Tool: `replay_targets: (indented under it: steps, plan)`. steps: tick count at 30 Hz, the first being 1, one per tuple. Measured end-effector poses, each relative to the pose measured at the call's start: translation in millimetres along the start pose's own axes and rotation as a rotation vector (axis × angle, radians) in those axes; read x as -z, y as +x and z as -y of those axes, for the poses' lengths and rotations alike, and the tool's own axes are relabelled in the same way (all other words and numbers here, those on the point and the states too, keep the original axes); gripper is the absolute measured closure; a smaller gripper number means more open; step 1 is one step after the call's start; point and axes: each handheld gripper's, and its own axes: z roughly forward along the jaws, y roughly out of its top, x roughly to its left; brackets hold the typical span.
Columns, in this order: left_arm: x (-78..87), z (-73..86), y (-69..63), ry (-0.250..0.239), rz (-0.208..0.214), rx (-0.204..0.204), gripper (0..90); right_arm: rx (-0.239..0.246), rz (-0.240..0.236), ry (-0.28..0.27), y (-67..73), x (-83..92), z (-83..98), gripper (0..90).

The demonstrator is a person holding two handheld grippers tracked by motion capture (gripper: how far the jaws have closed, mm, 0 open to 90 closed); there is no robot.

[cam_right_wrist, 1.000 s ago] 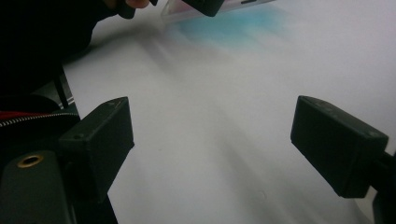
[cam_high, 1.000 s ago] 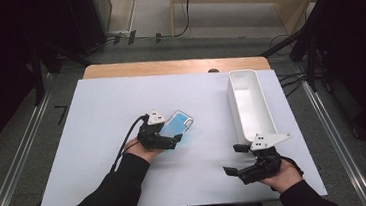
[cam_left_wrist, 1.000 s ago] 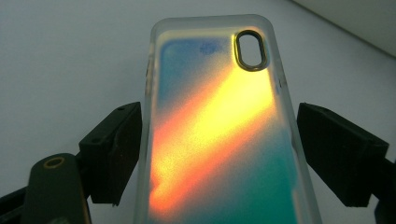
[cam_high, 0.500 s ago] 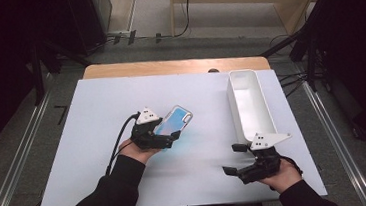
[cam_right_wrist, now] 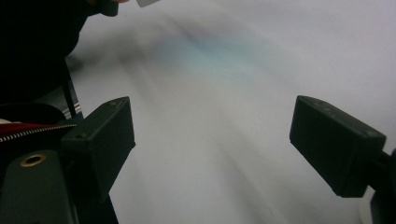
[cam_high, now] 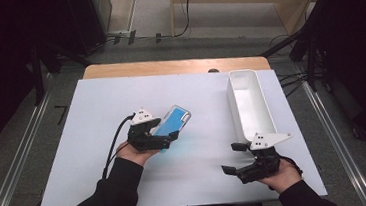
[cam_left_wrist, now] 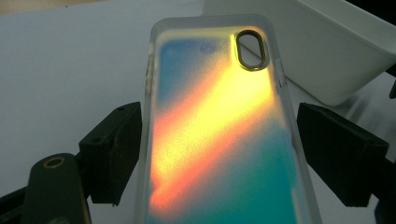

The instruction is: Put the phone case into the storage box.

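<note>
A: Identify the item and its finish.
B: A phone case with clear edges; the panel grades blue to yellow, orange and teal, with an oval camera cutout near one end.
A: Pose and location?
B: It lies flat on the white surface, skewed diagonally, near the middle, well apart from the white bin.
</note>
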Motion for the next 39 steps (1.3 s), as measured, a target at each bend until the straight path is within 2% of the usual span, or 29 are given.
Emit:
replay_targets:
  steps: [4,7,10,13,14,18,19,23,24,26,28,29,32,34,39]
  plan:
    - [1.8,1.6,-2.3,-0.04,-0.028,0.023,16.5,0.005,0.016,0.025,1.8,-1.7,-5.6,12.8]
    - [2.5,2.4,-3.8,-0.053,-0.023,0.037,16.5,-0.008,0.026,0.034,1.2,-2.1,-8.0,12.8]
    - [1.2,4.4,-5.0,-0.062,-0.019,0.068,16.5,-0.034,0.034,0.015,0.4,-1.0,-13.2,12.8]
    - [1.3,6.1,-4.9,-0.076,-0.02,0.098,16.5,-0.041,0.038,0.006,1.4,-0.4,-15.8,12.8]
    - [1.3,6.5,-4.8,-0.089,-0.018,0.104,16.5,-0.039,0.058,0.007,3.0,-0.6,-18.4,12.8]
    - [1.9,8.6,-6.1,-0.108,-0.016,0.146,16.5,-0.032,0.079,0.004,5.4,-1.7,-22.4,12.8]
    - [1.7,9.5,-6.2,-0.112,-0.015,0.156,16.5,-0.054,0.089,-0.004,6.9,-2.0,-25.9,12.8]
    - [1.3,11.6,-6.8,-0.129,-0.016,0.177,16.5,-0.08,0.086,-0.016,7.6,-0.9,-30.7,12.8]
    - [1.2,12.2,-7.1,-0.133,-0.017,0.19,16.5,-0.105,0.092,-0.016,8.1,0.0,-34.1,12.8]
    - [0.7,14.8,-7.0,-0.149,-0.006,0.211,16.5,-0.124,0.092,-0.019,8.3,0.8,-38.0,12.8]
    - [0.7,17.3,-8.0,-0.169,-0.011,0.214,16.5,-0.124,0.092,-0.021,8.5,0.7,-39.2,12.8]
    - [0.5,17.9,-8.4,-0.173,-0.012,0.219,16.5,-0.1,0.101,-0.031,10.5,0.3,-42.7,12.8]
    - [-0.6,20.0,-9.3,-0.19,-0.012,0.235,16.5,-0.097,0.114,-0.033,13.7,-2.0,-49.1,12.8]
    - [-0.4,20.8,-9.2,-0.191,-0.022,0.227,16.5,-0.098,0.116,-0.033,14.2,-2.7,-50.5,12.8]
    - [-0.7,23.6,-9.3,-0.215,-0.041,0.236,16.5,-0.131,0.114,-0.035,16.0,-7.4,-61.4,12.8]
